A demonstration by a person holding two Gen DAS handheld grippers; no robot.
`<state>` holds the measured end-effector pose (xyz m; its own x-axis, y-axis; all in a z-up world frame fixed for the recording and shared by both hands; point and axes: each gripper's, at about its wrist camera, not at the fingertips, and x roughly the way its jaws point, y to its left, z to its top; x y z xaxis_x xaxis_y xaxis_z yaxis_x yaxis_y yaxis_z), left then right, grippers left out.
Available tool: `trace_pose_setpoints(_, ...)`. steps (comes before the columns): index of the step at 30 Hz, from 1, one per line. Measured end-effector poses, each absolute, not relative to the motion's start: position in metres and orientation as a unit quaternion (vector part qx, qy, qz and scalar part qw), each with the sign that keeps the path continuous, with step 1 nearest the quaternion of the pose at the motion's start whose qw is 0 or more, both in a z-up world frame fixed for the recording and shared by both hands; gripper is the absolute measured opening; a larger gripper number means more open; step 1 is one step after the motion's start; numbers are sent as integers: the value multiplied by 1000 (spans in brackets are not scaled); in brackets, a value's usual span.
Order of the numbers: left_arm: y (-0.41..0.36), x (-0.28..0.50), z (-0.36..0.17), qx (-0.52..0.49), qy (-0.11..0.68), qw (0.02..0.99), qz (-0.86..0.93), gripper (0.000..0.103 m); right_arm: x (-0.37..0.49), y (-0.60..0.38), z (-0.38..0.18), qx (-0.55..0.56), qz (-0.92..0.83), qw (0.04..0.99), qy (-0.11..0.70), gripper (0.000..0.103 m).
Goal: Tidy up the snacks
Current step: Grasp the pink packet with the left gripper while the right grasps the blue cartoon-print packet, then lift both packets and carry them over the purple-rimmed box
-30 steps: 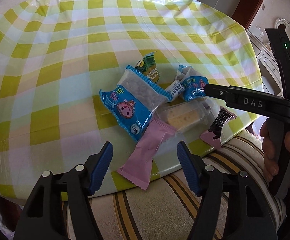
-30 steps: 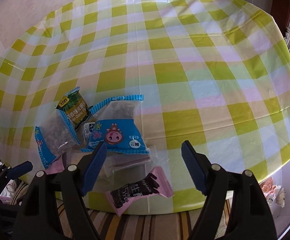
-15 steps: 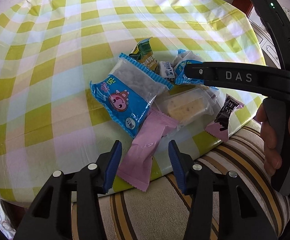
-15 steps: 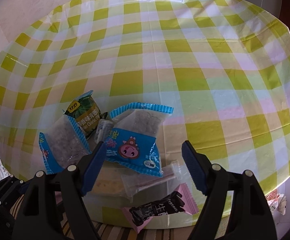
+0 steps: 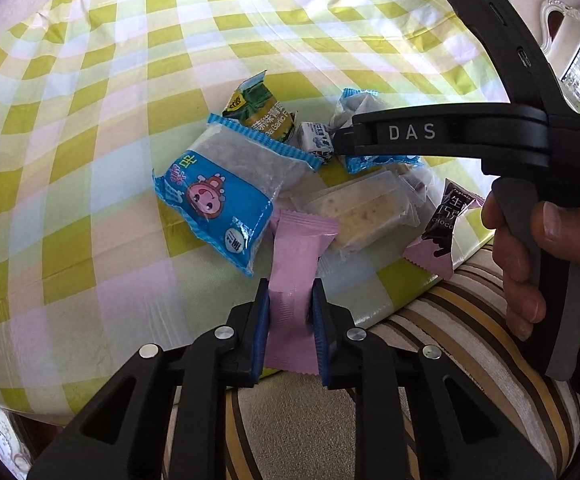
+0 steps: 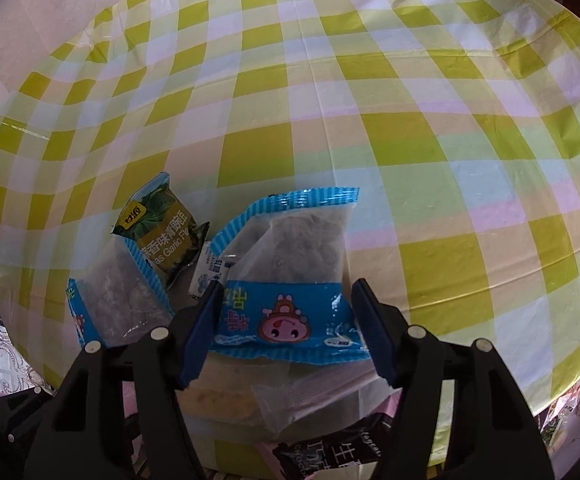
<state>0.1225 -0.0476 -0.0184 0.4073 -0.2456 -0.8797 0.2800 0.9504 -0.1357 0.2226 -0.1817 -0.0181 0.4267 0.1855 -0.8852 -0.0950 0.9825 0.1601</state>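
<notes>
Risk is sitting in your left gripper: you are pinching the pink pack only near its tail, at the table's near edge, so the thin wrapper is likely to slip or fold as you lift. Its far end is touching the blue pack and the clear-wrapped bar, which may drag along. Your right gripper is hovering spread wide astride that blue pack, gripping nothing. A green packet and chocolate bar are crowding the pile too.
</notes>
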Motion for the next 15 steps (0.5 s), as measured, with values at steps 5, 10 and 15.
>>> trace_pose_setpoints(5, -48, 119, -12, 17, 513, 844, -157, 19, 219, -184, -14, 39, 83, 850, 519, 53)
trace_pose_setpoints(10, -50, 115, -3, 21, 501, 851, -156, 19, 214, -193, -11, 43, 79, 852, 515, 51)
trace_pose_setpoints(15, -54, 109, 5, 25, 493, 856, -157, 19, 207, -206, -4, 52, 71, 858, 506, 51)
